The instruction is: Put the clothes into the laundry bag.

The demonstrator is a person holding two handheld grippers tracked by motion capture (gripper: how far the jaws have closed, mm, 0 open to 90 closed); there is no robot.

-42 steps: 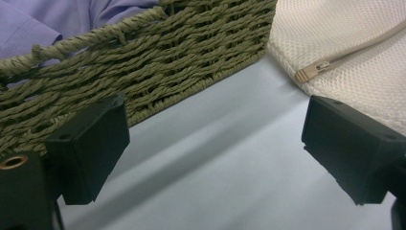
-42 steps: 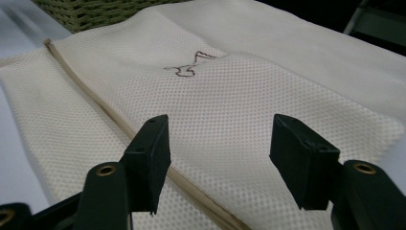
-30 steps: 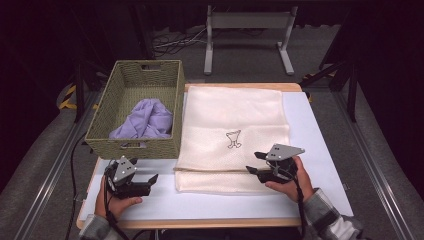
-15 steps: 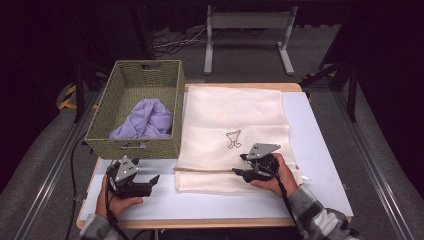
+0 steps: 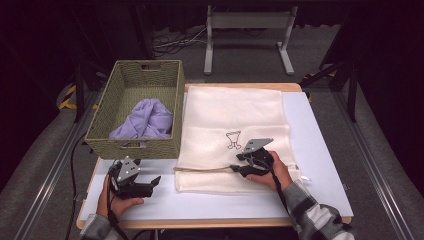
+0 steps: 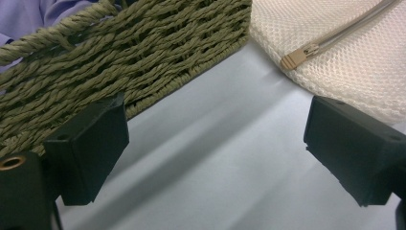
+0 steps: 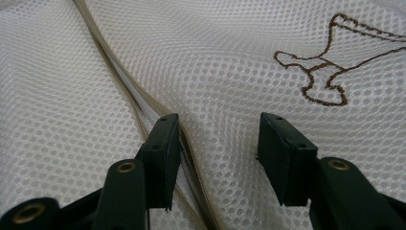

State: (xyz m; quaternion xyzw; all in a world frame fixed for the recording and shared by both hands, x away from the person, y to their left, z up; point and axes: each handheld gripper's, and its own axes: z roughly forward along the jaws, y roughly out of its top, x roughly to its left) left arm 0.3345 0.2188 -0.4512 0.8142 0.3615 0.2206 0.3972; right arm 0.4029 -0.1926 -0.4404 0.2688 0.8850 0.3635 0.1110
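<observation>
While a cream mesh bag (image 5: 235,130) is spread flat over the middle of the white table (image 5: 320,150), the right gripper (image 5: 239,169) is laid on the bag's near part, just near of the small brown embroidered figure (image 5: 233,139). Its jaws are seen parted in the right gripper view, with mesh between them and the tan zipper (image 7: 143,110) running beside the left jaw; nothing is pinched. The zipper is seen as a line running left from that gripper across the near part of the bag. The left gripper (image 5: 150,183) is held over bare table at the near left, just near of the woven green basket (image 5: 100,135), and its jaws are spread wide with nothing between them. A crumpled lilac cloth (image 5: 145,120) is lying inside the basket. The basket is set at the bag's left edge. The zipper's end (image 6: 297,56) is caught at the bag's corner in the left gripper view.
</observation>
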